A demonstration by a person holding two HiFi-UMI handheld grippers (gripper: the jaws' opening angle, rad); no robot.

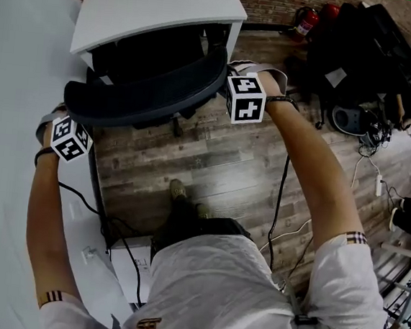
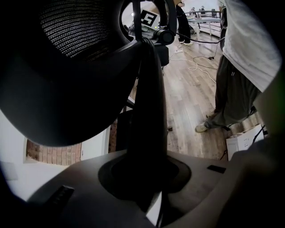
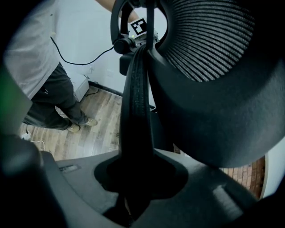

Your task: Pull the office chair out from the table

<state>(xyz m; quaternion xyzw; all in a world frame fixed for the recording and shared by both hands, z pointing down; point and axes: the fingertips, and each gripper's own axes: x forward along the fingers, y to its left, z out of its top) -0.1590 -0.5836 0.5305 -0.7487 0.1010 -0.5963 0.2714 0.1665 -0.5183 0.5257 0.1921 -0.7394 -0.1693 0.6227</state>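
The chair (image 1: 147, 93) sits at the table (image 1: 148, 10) edge, its seat under the table and its back rim outside. The left gripper (image 2: 149, 187) and the right gripper (image 3: 133, 187) each clamp an end of that rim. Behind the chair is bare floor (image 1: 220, 161) with the person's shoe (image 1: 180, 191) and a cable (image 1: 280, 196); black gear (image 1: 360, 59) lies right of the chair

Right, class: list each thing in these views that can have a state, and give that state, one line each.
office chair: partly under the table, gripped at both ends of its backrest rim.
left gripper: shut on the backrest rim.
right gripper: shut on the backrest rim.
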